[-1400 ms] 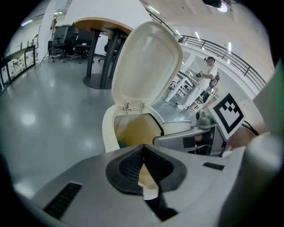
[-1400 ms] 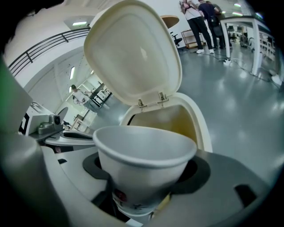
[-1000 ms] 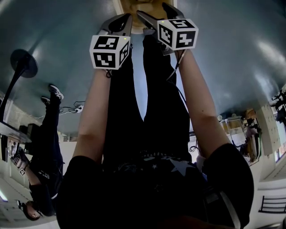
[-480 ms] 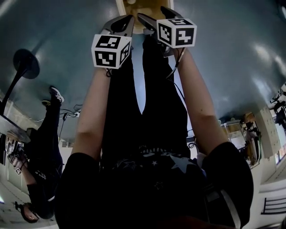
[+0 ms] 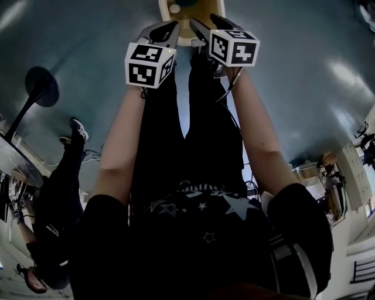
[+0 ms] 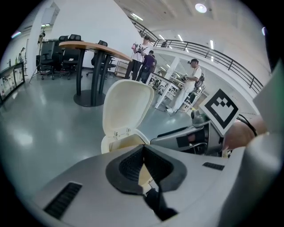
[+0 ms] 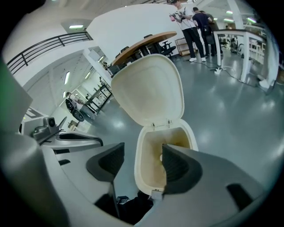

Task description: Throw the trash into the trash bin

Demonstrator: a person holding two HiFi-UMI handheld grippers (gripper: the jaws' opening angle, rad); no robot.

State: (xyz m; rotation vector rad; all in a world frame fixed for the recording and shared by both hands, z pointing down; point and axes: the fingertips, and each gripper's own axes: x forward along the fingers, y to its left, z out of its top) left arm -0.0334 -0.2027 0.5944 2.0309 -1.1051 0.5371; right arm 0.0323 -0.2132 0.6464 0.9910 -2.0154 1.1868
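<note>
Over the open trash bin (image 5: 166, 13), at the top edge of the head view, both grippers hang side by side and point down toward it; the left gripper (image 5: 170, 28) and the right gripper (image 5: 201, 19) sit close together, their marker cubes (image 5: 149, 64) facing the camera, with the glossy grey-blue floor (image 5: 76, 41) all around.

Seen from the left gripper view, that gripper's fingers (image 6: 128, 166) are closed tip to tip with nothing caught between them; the cream bin shows past them, its lid (image 6: 128, 104) standing upright behind the opening.

Seen from the right gripper view, the right gripper's fingers (image 7: 177, 166) stand apart and have just been closing; nothing is held between them; the gap frames the bin's mouth directly, the hinged lid tipped back above it.

Inside the bin a small pale round piece of trash (image 7: 161, 157) lies against the inner wall, partly hidden by the edge of the right-hand finger; it rests down in the bin, below both pairs of fingers and touching neither.

Farther back a tall table (image 6: 95, 46) with a wooden top stands on the floor; several people (image 6: 144, 57) stand beyond it.
</note>
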